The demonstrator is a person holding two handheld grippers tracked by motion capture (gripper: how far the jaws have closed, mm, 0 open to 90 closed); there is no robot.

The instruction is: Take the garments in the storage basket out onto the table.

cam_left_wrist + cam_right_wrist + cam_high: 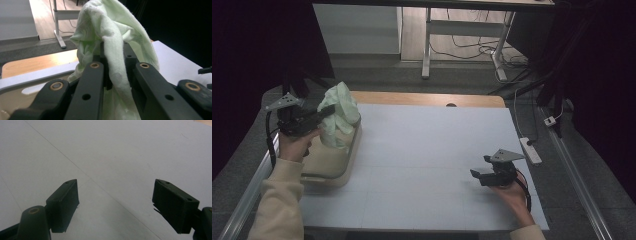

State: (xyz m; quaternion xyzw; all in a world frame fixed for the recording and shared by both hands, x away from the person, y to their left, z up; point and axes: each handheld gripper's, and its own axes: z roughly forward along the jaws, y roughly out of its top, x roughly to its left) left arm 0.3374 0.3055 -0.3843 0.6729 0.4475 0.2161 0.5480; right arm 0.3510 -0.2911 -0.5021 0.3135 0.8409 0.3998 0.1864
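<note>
From the high view, the left gripper [326, 111] lifts a crumpled pale green cloth [340, 115] above a beige plastic tray [343, 167] at the table's left edge. In the left gripper view, black jaws clamp the cloth's fold [113, 62]. The right gripper view shows the right gripper [115, 205] with jaws spread wide over the white tabletop [112, 152].

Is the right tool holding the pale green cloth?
No, the right tool has its jaws wide apart over the bare white table top, while the pale green cloth is at the left tool.

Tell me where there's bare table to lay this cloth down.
Bare: the white table between the tray and the right gripper, back to the far wooden edge. Crowded: the left side, where the left gripper holds the cloth over the tray.
</note>
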